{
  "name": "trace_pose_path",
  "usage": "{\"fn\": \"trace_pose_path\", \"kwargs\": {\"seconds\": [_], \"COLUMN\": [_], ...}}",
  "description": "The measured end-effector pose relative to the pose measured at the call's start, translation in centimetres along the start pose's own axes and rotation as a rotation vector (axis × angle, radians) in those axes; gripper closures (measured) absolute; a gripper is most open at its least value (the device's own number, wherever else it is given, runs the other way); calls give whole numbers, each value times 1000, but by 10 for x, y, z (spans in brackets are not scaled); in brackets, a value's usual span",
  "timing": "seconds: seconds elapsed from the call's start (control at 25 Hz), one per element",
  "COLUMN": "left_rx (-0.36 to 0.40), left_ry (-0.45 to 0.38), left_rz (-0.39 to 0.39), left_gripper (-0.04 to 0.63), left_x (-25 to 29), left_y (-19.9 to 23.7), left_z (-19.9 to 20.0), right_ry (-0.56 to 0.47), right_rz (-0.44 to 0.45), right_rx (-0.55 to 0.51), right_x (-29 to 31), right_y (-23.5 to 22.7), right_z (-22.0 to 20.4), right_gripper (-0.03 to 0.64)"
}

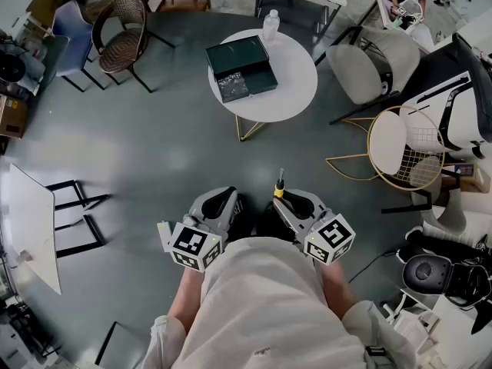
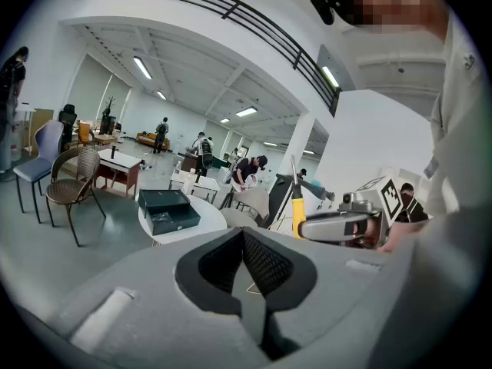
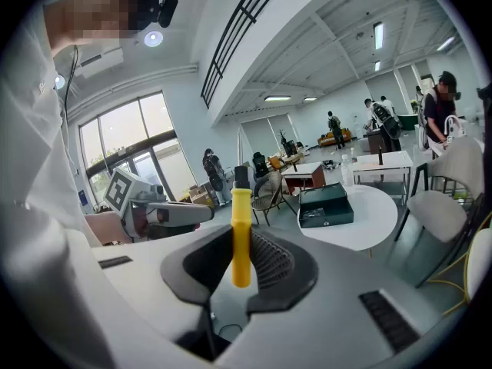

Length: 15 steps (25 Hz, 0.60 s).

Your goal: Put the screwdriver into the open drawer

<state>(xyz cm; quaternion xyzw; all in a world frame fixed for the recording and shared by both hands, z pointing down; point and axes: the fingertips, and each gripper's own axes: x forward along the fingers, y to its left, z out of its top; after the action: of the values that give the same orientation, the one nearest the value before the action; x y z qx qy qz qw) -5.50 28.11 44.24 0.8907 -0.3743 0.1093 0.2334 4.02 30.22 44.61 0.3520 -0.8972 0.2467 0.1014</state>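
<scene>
Standing upright, screwdriver [image 3: 241, 237] clamped in right hand-held gripper [image 3: 240, 271].

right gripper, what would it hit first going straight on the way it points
Open grey floor, then probably the brown wicker chair, passing left of the round white table; depth unclear.

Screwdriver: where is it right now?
The screwdriver is held in the right gripper, yellow handle between its jaws, low centre in the head view; the round table with the open drawer lies well ahead.
</scene>
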Motion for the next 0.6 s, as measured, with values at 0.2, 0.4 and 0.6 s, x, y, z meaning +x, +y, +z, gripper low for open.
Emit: {"fn": "trace_pose_path", "kwargs": {"seconds": [0.2, 0.4, 0.6], "left_rx": [4, 6, 5], "left_ry": [-10, -20, -26], "left_rz": [5, 9, 7], "left_gripper": [583, 583, 583], "left_x": [-12, -21, -27], "left_y": [12, 25, 35], "left_z": [2, 5, 8], "right_ry": [1, -7, -9], "right_rz": [-10, -30, -3], "right_rx": [-10, -25, -13], "right_x": [7, 12, 22], "right_y": [7, 8, 14], "right_z": [2, 6, 8], "right_gripper": [541, 541, 540]}}
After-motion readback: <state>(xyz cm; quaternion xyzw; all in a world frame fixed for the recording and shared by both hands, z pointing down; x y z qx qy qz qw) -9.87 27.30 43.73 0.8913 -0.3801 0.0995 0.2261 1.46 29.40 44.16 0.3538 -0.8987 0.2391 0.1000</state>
